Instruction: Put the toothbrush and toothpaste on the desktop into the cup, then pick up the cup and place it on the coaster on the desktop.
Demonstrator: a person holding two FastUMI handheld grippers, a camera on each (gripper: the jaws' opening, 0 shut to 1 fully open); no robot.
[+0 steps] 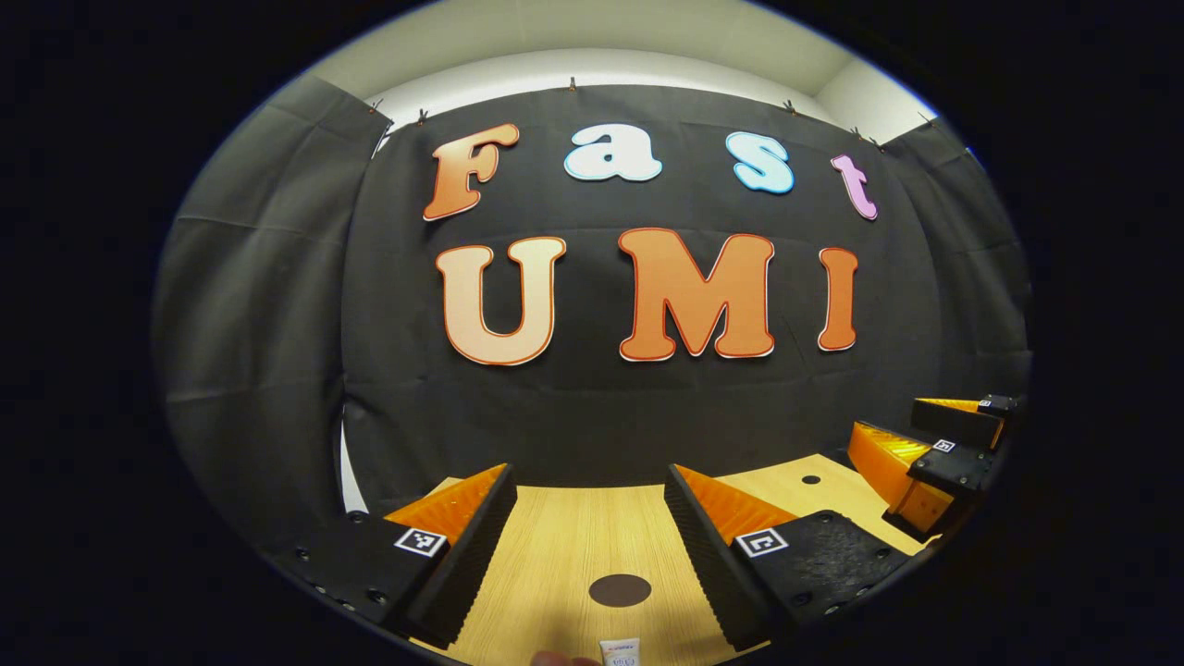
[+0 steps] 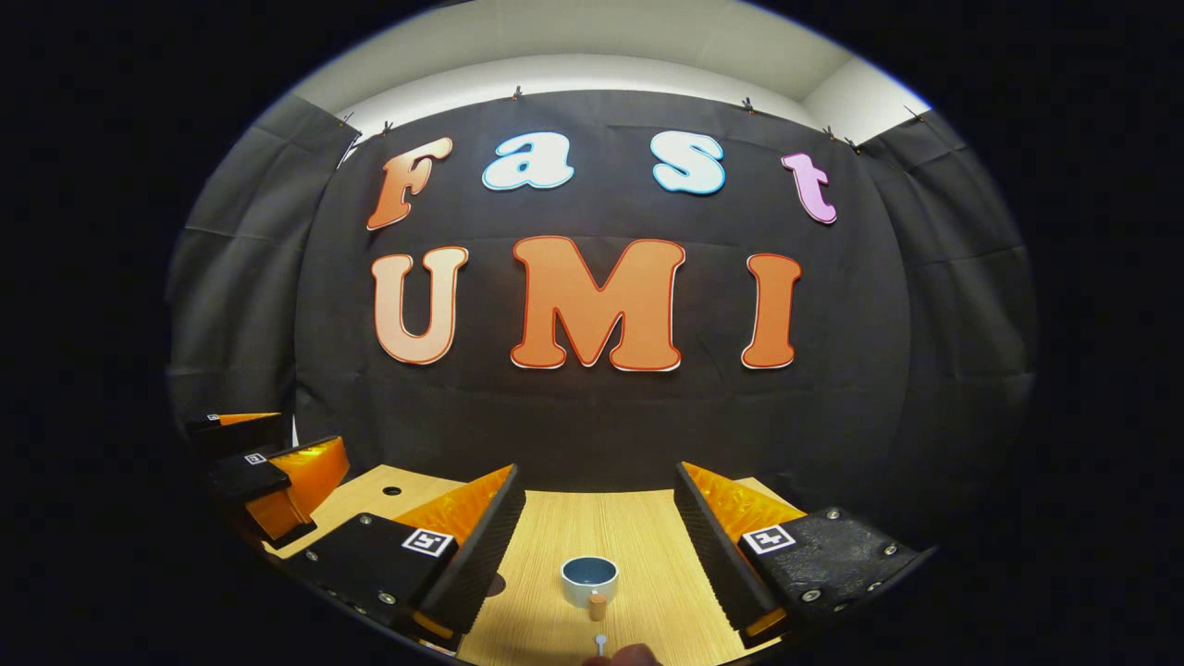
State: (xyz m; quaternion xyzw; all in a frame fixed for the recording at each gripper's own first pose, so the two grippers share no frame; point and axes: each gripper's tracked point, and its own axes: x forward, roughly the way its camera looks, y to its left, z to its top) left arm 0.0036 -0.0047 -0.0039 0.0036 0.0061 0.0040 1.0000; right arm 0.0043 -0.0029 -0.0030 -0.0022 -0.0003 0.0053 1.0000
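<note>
Wooden desktop (image 2: 555, 527) under two gaping tools, cup (image 2: 589, 575) between right tool (image 2: 592, 546) fingers, coaster (image 1: 620, 589) between left tool (image 1: 587, 546) fingers.

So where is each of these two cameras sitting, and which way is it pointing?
Left gripper view: rides on the left hand-held gripper, facing the booth's back wall over the wooden desktop; a dark coaster lies ahead.
Right gripper view: rides on the right hand-held gripper, facing the same wall; a cup stands ahead.
Shared: desktop and wall, and each view catches the other gripper at its edge.
</note>
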